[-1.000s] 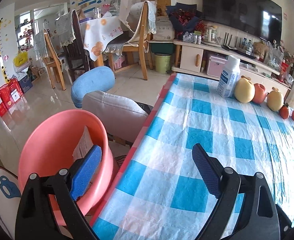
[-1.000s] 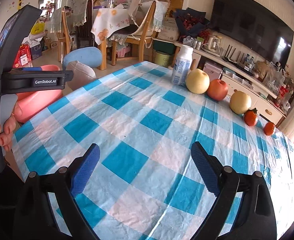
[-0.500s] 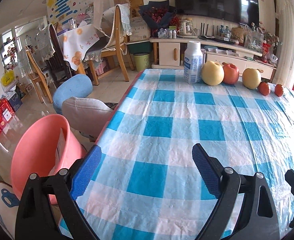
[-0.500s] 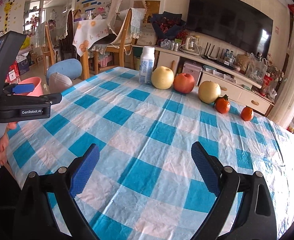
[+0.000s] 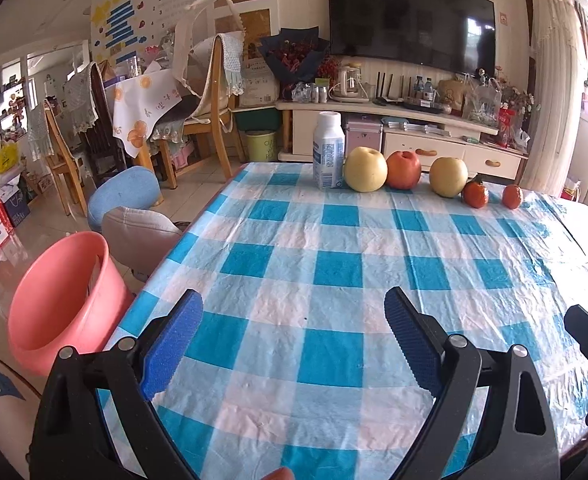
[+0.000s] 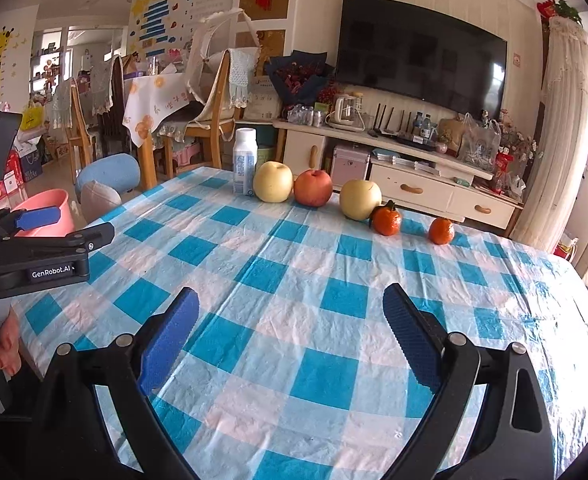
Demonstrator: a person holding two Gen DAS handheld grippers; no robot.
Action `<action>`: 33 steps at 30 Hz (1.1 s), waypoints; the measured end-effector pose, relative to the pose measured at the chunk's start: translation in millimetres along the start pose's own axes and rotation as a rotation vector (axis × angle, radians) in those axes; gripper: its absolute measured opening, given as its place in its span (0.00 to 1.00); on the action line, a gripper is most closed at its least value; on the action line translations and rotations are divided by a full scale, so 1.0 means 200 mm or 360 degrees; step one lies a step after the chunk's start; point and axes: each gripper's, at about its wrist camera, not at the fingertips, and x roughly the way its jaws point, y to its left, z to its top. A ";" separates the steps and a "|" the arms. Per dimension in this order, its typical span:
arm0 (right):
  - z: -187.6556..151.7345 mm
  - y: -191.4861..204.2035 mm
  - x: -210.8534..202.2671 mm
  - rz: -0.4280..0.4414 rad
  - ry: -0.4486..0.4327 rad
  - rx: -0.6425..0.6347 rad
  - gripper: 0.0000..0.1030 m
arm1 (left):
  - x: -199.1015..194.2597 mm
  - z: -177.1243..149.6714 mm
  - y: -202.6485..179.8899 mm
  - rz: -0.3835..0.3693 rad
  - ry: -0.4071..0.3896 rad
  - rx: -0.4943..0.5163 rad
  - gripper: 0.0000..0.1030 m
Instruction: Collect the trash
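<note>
A pink bucket [image 5: 54, 292] stands on the floor beside the table's left edge and also shows in the right wrist view as the pink bucket [image 6: 50, 212]. My left gripper [image 5: 292, 308] hovers over the checked tablecloth [image 5: 333, 240], its jaws opening with nothing between them. My right gripper [image 6: 290, 300] is open and empty above the same cloth. A white milk bottle [image 5: 327, 152] stands at the far edge, next to a row of fruit. The left gripper [image 6: 34, 240] appears from the side in the right wrist view, with a hand [image 6: 2, 344] on its handle.
Along the far edge sit a yellow apple [image 5: 365, 170], a red apple [image 5: 403, 170], another yellow apple [image 5: 448, 177] and two tangerines [image 5: 475, 193]. A grey cushion [image 5: 138, 236] and a blue stool [image 5: 124, 196] lie left of the table. A TV cabinet [image 5: 413, 140] stands behind.
Both views have swung right, away from the pink bucket and towards the table and the fruit. The bucket now sits at the far left of the left wrist view.
</note>
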 end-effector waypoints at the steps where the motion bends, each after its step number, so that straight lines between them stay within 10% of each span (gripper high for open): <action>1: 0.00 -0.01 -0.02 -0.0006 -0.0012 0.0003 0.91 | -0.02 0.00 -0.02 -0.0011 -0.0011 0.0001 0.94; 33: 0.00 -0.34 -0.31 -0.0101 -0.0268 0.0246 0.95 | -0.39 0.07 -0.34 -0.0127 -0.0242 0.0143 0.95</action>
